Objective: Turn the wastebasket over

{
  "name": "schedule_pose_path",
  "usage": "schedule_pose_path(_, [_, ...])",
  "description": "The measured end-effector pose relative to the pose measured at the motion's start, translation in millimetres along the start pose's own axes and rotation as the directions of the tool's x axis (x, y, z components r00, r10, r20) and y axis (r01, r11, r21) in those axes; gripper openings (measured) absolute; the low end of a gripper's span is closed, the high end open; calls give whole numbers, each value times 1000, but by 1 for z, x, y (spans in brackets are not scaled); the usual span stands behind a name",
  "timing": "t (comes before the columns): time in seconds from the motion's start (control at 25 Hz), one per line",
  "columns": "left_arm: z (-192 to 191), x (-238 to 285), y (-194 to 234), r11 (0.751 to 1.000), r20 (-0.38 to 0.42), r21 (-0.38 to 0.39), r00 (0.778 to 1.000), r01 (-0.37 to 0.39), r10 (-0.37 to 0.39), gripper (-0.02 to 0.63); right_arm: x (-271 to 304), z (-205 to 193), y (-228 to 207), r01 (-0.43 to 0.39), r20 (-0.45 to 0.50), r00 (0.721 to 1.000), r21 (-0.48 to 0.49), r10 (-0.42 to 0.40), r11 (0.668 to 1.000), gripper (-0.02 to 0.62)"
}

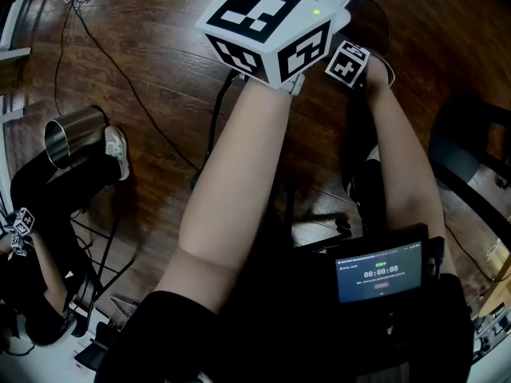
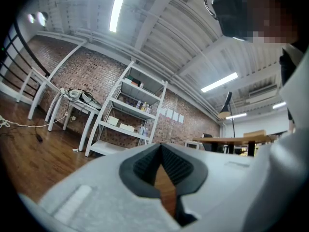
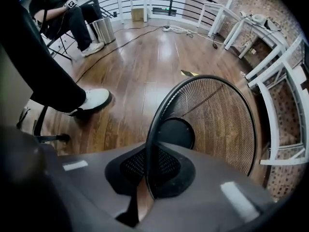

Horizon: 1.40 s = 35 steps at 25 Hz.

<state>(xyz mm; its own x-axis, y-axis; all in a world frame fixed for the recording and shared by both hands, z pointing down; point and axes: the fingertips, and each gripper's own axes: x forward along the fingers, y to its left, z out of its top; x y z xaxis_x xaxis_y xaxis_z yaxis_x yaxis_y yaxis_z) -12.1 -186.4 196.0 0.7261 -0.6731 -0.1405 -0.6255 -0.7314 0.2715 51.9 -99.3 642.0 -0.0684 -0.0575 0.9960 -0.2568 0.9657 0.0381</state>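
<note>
Dark wood floor [image 3: 140, 62], brick wall [image 2: 91, 76], white shelves [image 2: 137, 112].
Black mesh wastebasket [image 3: 227, 124] fills the centre and right of the right gripper view, its mouth facing the camera. The right gripper [image 3: 147, 180] is clamped on its rim. The left gripper [image 2: 161, 151] has its fingers together, empty.

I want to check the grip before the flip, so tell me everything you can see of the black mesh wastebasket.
The wastebasket is a round bin of black wire mesh with a solid dark rim hoop and a solid black disc base, seen through its open mouth. It looks empty. The wooden floor shows through the mesh. The right gripper is shut on the rim, the hoop running between its jaws. Whether the base rests on the floor cannot be told.
</note>
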Motion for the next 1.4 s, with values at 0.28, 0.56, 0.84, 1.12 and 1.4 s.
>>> schedule_pose_path(0.28, [1,2,-7,1000,-15,2,1000,4,-4,3,-35,5,-13,56,131,989,107,-70,993,43])
schedule_pose_path(0.56, [-2,6,-21,998,-59,43,998,40,-38,3,-95,8,-28,19,306,947,238,-93,971,54])
schedule_pose_path(0.84, [-16,3,-27,995,-122,73,991,68,-58,3,-258,33,-41,-126,800,522,416,-296,900,9])
schedule_pose_path(1.12, [-29,6,-39,990,-162,70,981,123,-111,3,-389,24,-41,-109,867,214,479,-450,871,9])
schedule_pose_path(1.4, [-45,12,-50,983,-215,96,967,159,-135,3,-399,12,-57,-72,871,132,485,-473,872,9])
